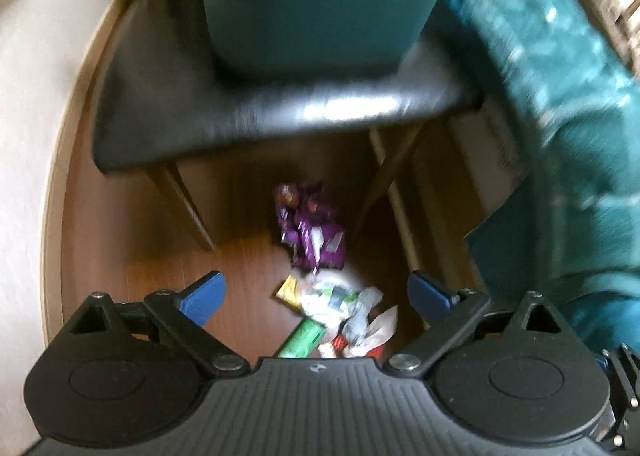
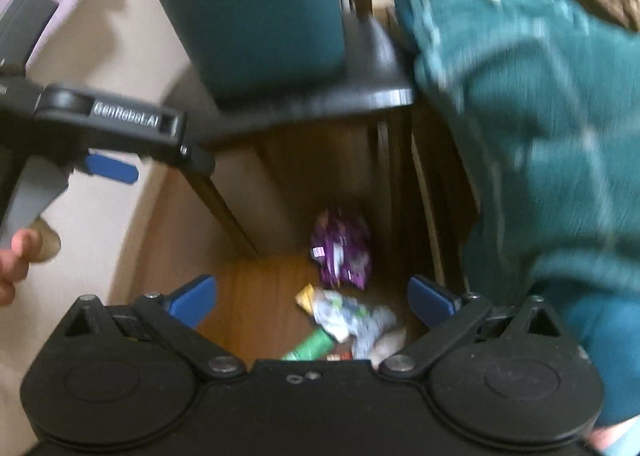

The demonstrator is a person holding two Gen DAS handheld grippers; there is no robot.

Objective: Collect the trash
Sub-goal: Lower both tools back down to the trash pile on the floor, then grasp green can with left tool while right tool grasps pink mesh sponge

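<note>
Left wrist: trash pile lies on the floor between spread jaws.

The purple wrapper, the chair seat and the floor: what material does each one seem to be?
Purple wrapper: probably thin plastic film, crumpled, with bright glints. Chair seat: black, smooth, likely vinyl or leather, judging by its glossy highlight; blur leaves it open. Floor: brown wood or wood-look laminate, slightly shiny.

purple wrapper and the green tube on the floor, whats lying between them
In both wrist views, crumpled white wrappers and a yellow packet lie between the purple wrapper and the green tube. No bare floor separates them.
</note>
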